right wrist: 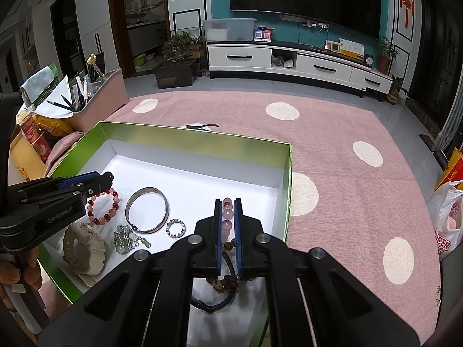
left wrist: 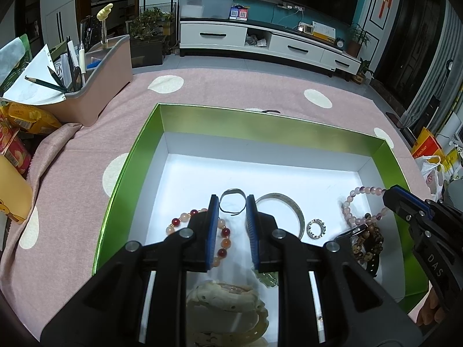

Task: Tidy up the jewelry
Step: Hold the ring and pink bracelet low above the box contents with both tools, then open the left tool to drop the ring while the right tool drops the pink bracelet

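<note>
Step in hand: sorting bracelets inside the green box (right wrist: pixel 199 137), which sits on the pink dotted cloth (right wrist: pixel 332 133) over the counter

Right tongs (right wrist: pixel 227 204) clenched on the pale pink-purple bead bracelet (right wrist: pixel 227 211): beads sit between the blue pads. In the left wrist view that strand (left wrist: pixel 351 199) runs from the tongs tip back toward a dark pile of wooden beads and a watch strap (left wrist: pixel 369 245) at 4 o'clock of the box floor, so it may be tangled there

Left tongs (left wrist: pixel 231 202) slightly apart, gripping nothing that I can make out. A thin open silver band (left wrist: pixel 231 204) lies between the tips, contact not clear; the red-and-peach bead bracelet (left wrist: pixel 199 228) lies under the left finger

Also on the box floor: wide silver bangle (right wrist: pixel 147 210) mid-box, small studded ring (right wrist: pixel 175 228) at its 4 o'clock, jade pendant cluster (right wrist: pixel 124 240) and cream carved bangle (right wrist: pixel 82 248) at 8 o'clock

Next, my read: lift the pink strand slowly clear of the dark pile, then lay it flat in the bare far half at 12 o'clock. Risk: wooden beads dragging along
</note>
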Demonstrator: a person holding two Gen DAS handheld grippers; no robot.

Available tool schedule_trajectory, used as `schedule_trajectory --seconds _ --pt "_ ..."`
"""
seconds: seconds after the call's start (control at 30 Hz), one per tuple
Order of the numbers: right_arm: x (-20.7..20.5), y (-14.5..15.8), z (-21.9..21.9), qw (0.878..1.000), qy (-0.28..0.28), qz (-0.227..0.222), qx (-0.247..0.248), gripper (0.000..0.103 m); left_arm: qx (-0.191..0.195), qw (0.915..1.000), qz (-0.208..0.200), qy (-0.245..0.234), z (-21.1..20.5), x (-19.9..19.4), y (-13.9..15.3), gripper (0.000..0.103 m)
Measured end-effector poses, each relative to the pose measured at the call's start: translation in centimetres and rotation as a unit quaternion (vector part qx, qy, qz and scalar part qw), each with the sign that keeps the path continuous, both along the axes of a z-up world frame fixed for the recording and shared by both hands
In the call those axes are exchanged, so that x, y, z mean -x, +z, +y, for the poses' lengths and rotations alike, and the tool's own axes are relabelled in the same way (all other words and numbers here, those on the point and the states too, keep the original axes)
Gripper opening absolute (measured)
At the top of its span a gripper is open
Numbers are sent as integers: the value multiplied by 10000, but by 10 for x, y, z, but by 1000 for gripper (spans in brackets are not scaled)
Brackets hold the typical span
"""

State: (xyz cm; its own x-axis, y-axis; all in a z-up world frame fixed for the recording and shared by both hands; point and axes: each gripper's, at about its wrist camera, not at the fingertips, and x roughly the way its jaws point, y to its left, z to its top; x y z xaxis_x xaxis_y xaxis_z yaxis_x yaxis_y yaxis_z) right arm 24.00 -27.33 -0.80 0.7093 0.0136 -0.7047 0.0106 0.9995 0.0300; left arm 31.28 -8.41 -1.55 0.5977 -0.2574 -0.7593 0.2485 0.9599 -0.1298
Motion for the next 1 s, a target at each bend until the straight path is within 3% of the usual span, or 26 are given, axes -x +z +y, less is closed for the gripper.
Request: schedule_trajectory --seconds 1.0 --pt "2 4 0 10000 -69 -35 -47 7 -44 10000 -10 -66 2 7 -2 20"
